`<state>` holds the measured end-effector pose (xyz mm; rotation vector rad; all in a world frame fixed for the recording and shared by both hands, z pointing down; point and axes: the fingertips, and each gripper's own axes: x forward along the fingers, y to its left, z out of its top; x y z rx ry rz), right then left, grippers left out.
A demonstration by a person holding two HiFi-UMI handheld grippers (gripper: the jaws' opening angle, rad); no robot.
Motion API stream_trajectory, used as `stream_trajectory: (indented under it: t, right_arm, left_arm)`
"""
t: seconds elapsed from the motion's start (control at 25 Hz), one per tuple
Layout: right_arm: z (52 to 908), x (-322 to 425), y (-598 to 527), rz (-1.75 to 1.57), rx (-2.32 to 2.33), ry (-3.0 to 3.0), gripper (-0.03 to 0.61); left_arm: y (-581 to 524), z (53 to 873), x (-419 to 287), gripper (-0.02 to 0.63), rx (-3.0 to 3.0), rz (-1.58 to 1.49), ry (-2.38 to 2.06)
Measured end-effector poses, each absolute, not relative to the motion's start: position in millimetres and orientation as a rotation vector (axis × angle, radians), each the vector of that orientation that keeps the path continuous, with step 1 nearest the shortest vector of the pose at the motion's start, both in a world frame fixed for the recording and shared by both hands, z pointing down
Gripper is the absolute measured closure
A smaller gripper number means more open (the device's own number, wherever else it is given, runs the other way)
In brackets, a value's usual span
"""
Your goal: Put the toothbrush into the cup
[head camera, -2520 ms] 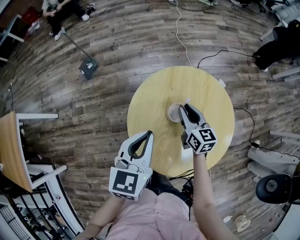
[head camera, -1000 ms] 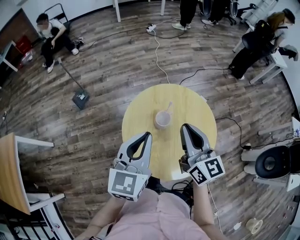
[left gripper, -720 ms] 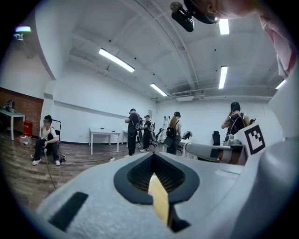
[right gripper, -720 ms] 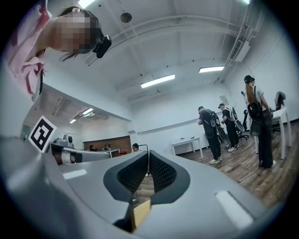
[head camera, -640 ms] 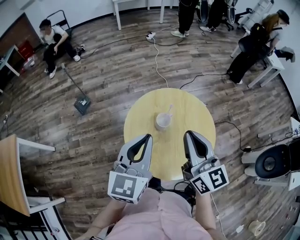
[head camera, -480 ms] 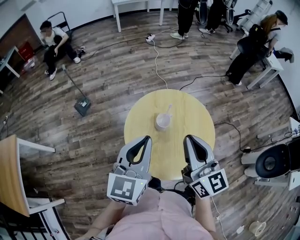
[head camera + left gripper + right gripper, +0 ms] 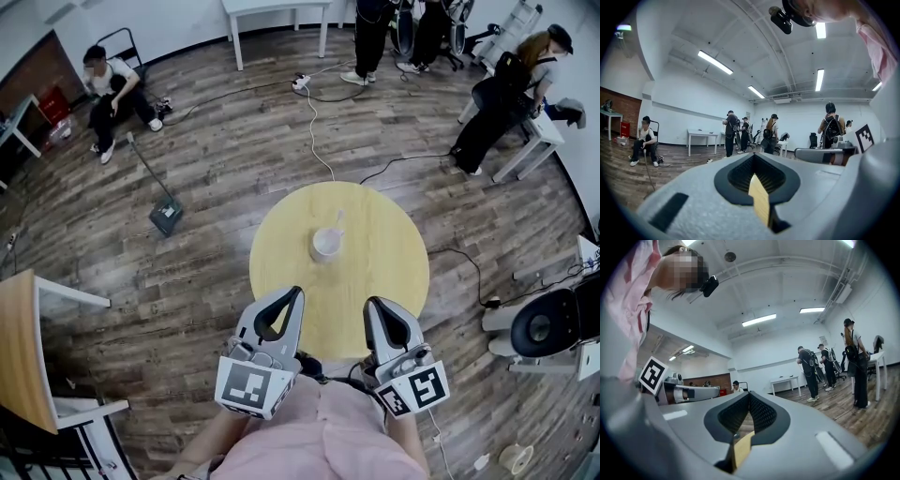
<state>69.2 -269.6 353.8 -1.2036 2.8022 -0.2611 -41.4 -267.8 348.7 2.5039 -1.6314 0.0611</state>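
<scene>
Toothbrush (image 7: 337, 222) is already standing in the cup (image 7: 327, 244), handle leaning out over the rim toward the far edge of the round wooden table (image 7: 394, 253). Cup is white-ish and sits roughly mid-table, a bit toward the far edge, w/ bare tabletop around it. Both grippers are over the near edge, well apart from the cup. Left gripper (image 7: 292, 298) is clenched w/ nothing in it: in its own view (image 7: 753, 155) the tips meet and only a strip of yellow tabletop shows through the gap behind them. Same for the right gripper (image 7: 373, 306), tips together and empty in its view (image 7: 749, 394). For writing, each gripper's marker cube (image 7: 247, 386) shows a b/w square pattern, and the right one is visible in the head view too (image 7: 412, 387). Background: wood floor, cables, ppl standing by a white desk (image 7: 277, 7), one person sitting at the far left (image 7: 111, 86).
</scene>
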Motion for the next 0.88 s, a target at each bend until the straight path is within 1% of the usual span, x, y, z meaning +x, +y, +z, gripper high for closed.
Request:
stream_trajectory:
  t: [0.2,0.48,0.88]
  right_arm:
    - [363,69,-257,-0.253,-1.245,2.834,0.571]
    - [358,69,-248,-0.219,-1.259,2.818,0.571]
    - [358,72,-246,-0.193,-1.267,2.815,0.571]
  left_arm:
    - [-263,341,-40,0.611,2.549,0.008,-1.64]
    - [-257,349,-40,0.611,2.55,0.072,-1.623]
    - [-256,345,-38,0.611,2.566,0.04,-1.622]
